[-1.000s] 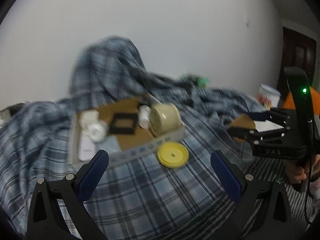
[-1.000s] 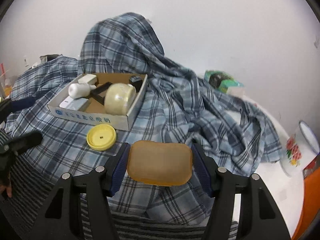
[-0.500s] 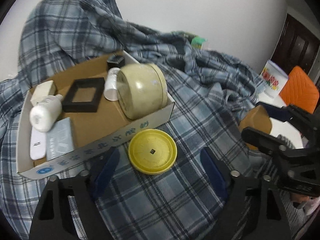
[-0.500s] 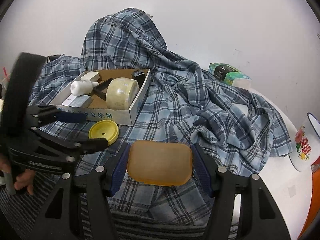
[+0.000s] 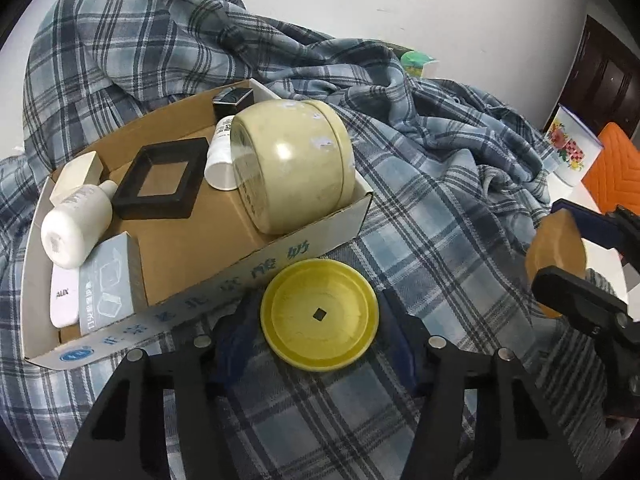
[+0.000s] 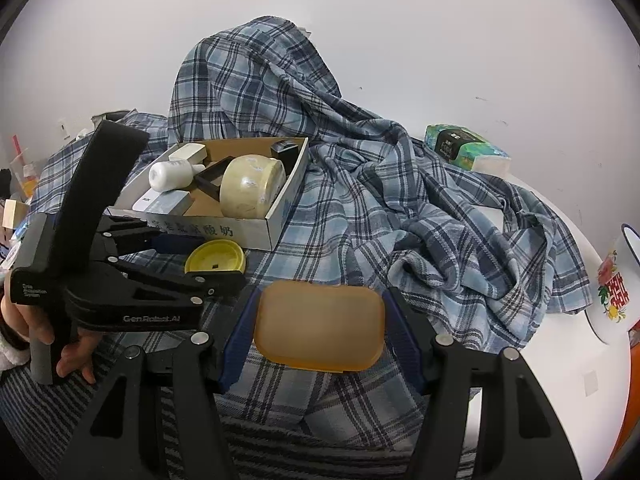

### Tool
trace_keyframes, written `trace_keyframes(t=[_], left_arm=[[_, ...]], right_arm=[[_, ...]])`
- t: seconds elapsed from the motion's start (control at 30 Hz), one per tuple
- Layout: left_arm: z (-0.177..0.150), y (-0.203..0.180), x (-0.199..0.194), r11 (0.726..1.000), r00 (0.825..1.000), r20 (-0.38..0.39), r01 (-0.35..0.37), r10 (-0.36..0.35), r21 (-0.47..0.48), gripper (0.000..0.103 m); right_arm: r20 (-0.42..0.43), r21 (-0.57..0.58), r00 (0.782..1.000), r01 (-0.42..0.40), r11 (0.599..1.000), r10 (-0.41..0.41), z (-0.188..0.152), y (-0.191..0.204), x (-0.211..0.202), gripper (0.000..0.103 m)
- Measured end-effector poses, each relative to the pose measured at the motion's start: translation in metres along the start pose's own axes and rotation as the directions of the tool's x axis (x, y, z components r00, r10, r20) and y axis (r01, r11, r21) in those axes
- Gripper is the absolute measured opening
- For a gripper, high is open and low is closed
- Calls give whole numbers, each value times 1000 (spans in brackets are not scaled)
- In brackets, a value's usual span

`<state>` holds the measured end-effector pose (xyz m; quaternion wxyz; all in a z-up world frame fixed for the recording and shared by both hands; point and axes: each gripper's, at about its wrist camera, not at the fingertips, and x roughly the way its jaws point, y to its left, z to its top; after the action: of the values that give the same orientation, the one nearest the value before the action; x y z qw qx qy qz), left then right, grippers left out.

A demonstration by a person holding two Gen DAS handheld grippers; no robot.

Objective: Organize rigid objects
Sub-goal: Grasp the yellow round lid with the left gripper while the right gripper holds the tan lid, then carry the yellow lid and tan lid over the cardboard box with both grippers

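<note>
Since the earlier frame our left gripper (image 5: pixel 318 320) has dropped toward the round yellow plastic lid (image 5: pixel 319 314), and its jaws have just been closing; the lid now sits between the blue pads, though we cannot tell whether they press on it yet. Our right gripper (image 6: pixel 320 326) is clamped on the rounded amber soap-like block (image 6: pixel 320 326), held above the cloth, right of the lid.

We count one shallow cardboard box (image 5: pixel 256 268), standing just behind the lid and almost touching it. Inside that box we count seven things: one cream round tin (image 5: pixel 292 168) on its side at the right end, one white bottle (image 5: pixel 74 228) at the left, one black square frame (image 5: pixel 162 178) between them, one small white tub (image 5: pixel 220 160) against the tin, one black cube (image 5: pixel 234 100) at the far corner, one cream block (image 5: pixel 76 174) at the far left, and one pale blue packet (image 5: pixel 106 280) at the near left.

Everything rests on a rumpled blue plaid cloth (image 5: pixel 420 208) heaped high behind the box. Right of the box we see one green tissue pack (image 6: pixel 464 146), one flowered enamel mug (image 5: pixel 572 148), a white wall and a dark door (image 5: pixel 604 76).
</note>
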<state>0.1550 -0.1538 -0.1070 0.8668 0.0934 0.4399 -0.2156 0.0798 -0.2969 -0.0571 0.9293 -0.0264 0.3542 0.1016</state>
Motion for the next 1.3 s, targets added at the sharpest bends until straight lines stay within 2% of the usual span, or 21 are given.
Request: trace_keyframes(t=[0.1,0.33,0.53,0.7,0.93,1.0,1.13,1.3], left_arm=[[-1,2,-2,1000,1000,9,9,-9,-8,61],[-6,5,-32,1000,996,87,-28,27,9,61],[-23,10,-68,999,988,146,-48,46,9,61],[-40,25,-98,996,977,197,-78,83,-31,61],[-65,46,-119,991,967,222,-113,126,-70,61],[-70,50,-119,991,970,208,-111,124,-74,61],[-75,58,-120,989,972,200,-105,123,-100,61],[-76,63,-128,986,962,230,-125,146,-107,61]], right_arm=[[2,4,1000,5,1000,-5,0,-1,0,61],[6,-2,1000,19,1000,-19,0,1,0,61],[19,-9,999,37,999,-37,0,3,-3,61],[25,-39,998,66,997,-65,2,10,-4,61],[41,-50,995,88,995,-86,1,12,-6,61],[42,-48,995,90,995,-88,1,12,-7,61],[43,-61,994,107,992,-104,1,14,-8,61],[36,-68,996,87,994,-85,5,23,-10,61]])
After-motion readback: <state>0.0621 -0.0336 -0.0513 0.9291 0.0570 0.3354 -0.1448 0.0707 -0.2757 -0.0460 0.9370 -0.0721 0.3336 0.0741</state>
